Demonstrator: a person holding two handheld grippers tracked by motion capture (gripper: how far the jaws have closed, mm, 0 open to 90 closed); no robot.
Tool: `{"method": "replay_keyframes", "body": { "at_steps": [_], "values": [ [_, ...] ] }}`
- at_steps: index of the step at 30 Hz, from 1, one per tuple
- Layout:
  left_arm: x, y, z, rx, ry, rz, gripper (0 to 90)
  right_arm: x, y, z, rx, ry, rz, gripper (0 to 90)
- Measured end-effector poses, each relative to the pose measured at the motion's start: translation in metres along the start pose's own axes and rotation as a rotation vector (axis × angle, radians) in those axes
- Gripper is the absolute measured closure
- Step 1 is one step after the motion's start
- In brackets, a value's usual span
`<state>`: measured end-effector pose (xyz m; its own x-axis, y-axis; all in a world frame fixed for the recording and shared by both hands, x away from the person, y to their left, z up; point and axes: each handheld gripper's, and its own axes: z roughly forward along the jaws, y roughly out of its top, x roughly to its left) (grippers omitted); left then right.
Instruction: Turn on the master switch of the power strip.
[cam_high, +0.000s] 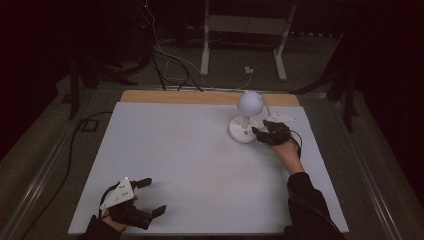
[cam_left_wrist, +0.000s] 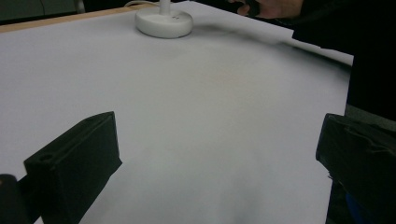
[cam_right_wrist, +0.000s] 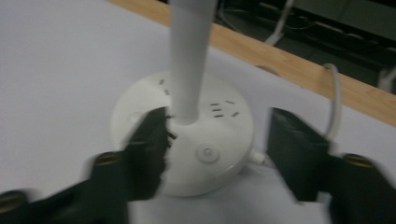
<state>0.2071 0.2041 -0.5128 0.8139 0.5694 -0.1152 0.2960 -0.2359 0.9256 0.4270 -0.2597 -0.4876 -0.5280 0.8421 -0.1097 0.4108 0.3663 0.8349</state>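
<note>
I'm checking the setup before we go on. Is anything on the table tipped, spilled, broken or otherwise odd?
Nothing stands out. The white lamp stands upright on its round base near the far edge of the table, its cord running off behind. The right gripper is open at the base; the left gripper is open near the front edge.

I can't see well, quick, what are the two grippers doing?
Left hand-held gripper: open, holding nothing.
Right hand-held gripper: open, over the lamp base, holding nothing.
</note>
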Motion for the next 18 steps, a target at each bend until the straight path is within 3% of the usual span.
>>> {"method": "replay_keyframes", "body": {
  "at_steps": [3, 9, 12, 18],
  "values": [
    [0.0, 0.0, 0.0, 0.0, 0.0, 0.0, 0.2, -0.001, -0.003, 0.004, 0.007, -0.012, 0.008, 53.2],
    [0.0, 0.0, 0.0, 0.003, 0.001, -0.001, 0.2, 0.0, -0.005, 0.009, 0.008, -0.057, 0.025, 75.7],
    [0.0, 0.0, 0.0, 0.005, 0.003, 0.0, 0.2, 0.0, -0.006, 0.012, 0.014, -0.057, 0.037, 87.8],
    [0.0, 0.0, 0.0, 0.004, 0.002, -0.002, 0.2, 0.002, -0.008, 0.018, 0.044, -0.027, 0.018, 90.0]
  ]
}}
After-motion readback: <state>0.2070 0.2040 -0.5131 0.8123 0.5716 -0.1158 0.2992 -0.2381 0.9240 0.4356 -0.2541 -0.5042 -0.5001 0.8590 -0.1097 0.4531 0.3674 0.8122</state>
